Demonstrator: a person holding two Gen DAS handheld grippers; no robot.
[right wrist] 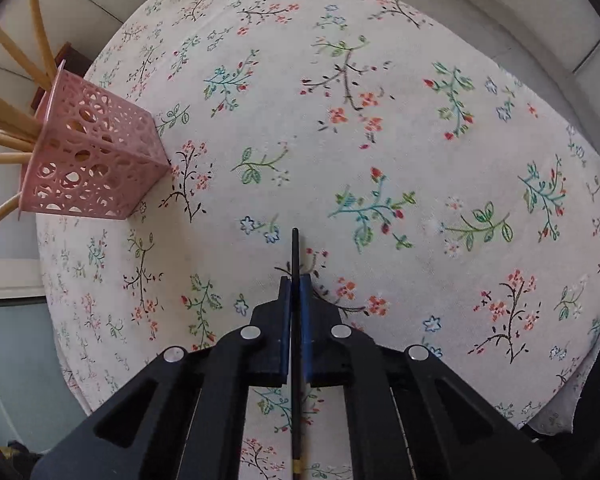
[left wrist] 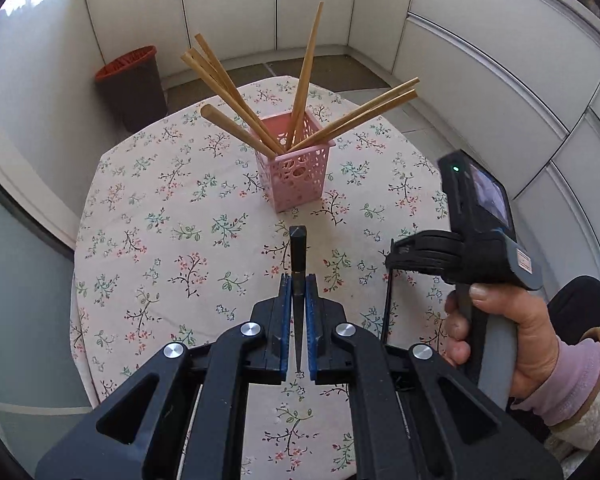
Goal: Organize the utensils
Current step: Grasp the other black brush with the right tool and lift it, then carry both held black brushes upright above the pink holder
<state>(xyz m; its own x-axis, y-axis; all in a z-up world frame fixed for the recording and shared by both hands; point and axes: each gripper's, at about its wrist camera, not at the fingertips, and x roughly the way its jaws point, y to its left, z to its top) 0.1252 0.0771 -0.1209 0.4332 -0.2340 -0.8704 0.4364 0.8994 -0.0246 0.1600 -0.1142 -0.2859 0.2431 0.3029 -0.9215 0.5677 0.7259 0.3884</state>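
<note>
Black chopstick (left wrist: 298, 256) pinched in left fingers (left wrist: 286, 304), another (right wrist: 295, 256) in down-tilted right fingers (right wrist: 285, 304).

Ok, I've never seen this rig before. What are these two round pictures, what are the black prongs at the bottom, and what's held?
No robot arm here: a person holds a two-finger gripper in each hand, each with a fisheye camera looking along its fingers. The left picture shows the left gripper shut on a black chopstick. The right gripper is shut on another black chopstick; the left view also shows the hand holding it. On the floral tablecloth stands a pink basket holding wooden chopsticks.
</note>
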